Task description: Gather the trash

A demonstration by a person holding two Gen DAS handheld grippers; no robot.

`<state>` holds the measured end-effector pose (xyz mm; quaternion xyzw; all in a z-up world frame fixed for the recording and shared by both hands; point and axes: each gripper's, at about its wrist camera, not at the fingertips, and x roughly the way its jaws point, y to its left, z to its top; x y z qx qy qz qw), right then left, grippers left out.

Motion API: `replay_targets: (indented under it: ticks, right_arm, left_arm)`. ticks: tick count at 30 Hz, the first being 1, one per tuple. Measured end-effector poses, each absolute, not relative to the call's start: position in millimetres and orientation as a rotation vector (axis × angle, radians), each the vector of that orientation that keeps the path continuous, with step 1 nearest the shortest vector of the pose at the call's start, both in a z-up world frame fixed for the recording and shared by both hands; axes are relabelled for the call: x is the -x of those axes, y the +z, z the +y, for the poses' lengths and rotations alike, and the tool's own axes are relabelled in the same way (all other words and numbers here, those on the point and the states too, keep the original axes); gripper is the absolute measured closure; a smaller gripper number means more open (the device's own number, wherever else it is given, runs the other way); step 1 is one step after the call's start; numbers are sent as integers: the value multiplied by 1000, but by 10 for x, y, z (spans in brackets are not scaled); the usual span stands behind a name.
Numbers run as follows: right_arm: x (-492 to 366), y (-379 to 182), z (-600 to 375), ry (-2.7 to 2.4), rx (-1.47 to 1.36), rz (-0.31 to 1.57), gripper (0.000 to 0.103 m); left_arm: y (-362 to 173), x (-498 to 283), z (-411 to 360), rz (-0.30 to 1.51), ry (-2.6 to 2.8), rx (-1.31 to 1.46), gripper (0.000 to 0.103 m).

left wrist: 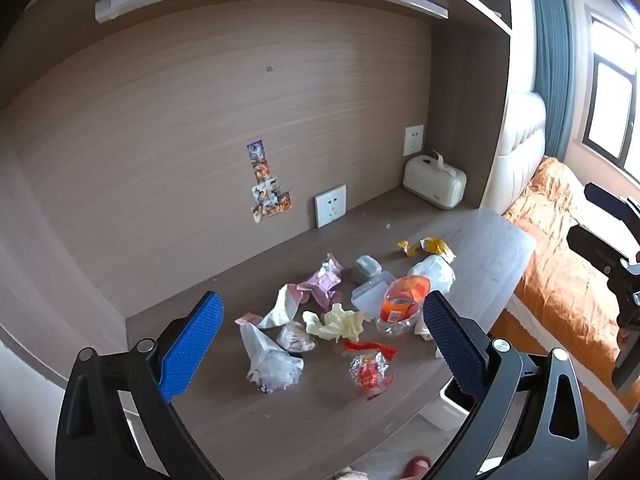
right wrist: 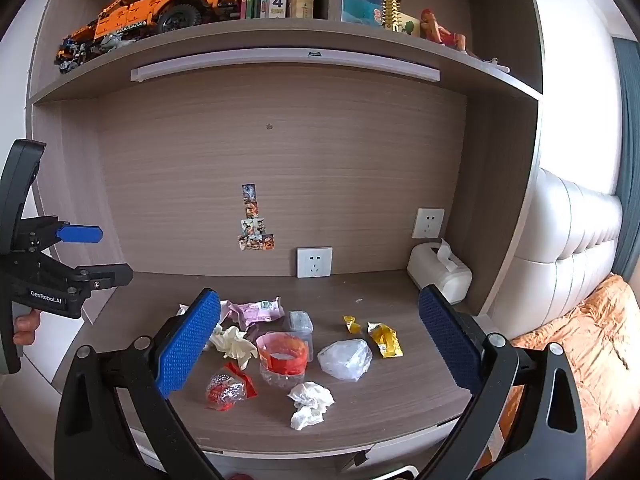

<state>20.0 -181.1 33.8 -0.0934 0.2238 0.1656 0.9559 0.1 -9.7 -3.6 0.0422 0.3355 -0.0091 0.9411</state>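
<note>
Trash lies in a loose heap on the wooden desk point(right wrist: 380, 412): a red foil wrapper point(right wrist: 228, 390), a crumpled white tissue point(right wrist: 310, 404), an orange-labelled plastic cup point(right wrist: 282, 356), a clear plastic bag point(right wrist: 346, 358), a yellow wrapper point(right wrist: 384, 338), a cream glove point(right wrist: 236, 344) and a pink wrapper point(right wrist: 258, 310). My right gripper point(right wrist: 320, 344) is open and empty, above the heap near the desk's front. My left gripper point(left wrist: 324, 344) is open and empty, above the heap's left side; the red wrapper point(left wrist: 368, 368) and a white bag point(left wrist: 268, 360) lie between its fingers.
A white tissue box point(right wrist: 440, 272) stands at the back right corner. Two wall sockets point(right wrist: 314, 262) sit on the back panel. A white bin point(left wrist: 454, 400) shows below the desk's right edge. A bed with an orange cover point(left wrist: 568, 280) is to the right. A shelf with books hangs overhead.
</note>
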Motion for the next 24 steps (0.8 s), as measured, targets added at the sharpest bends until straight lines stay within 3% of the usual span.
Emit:
replay_targets:
  ticks: [24]
  right_arm:
    - [-248,336,-1767,343,188,462,4]
  left_arm:
    - [-52,-15,-45,690,-26,-66,4]
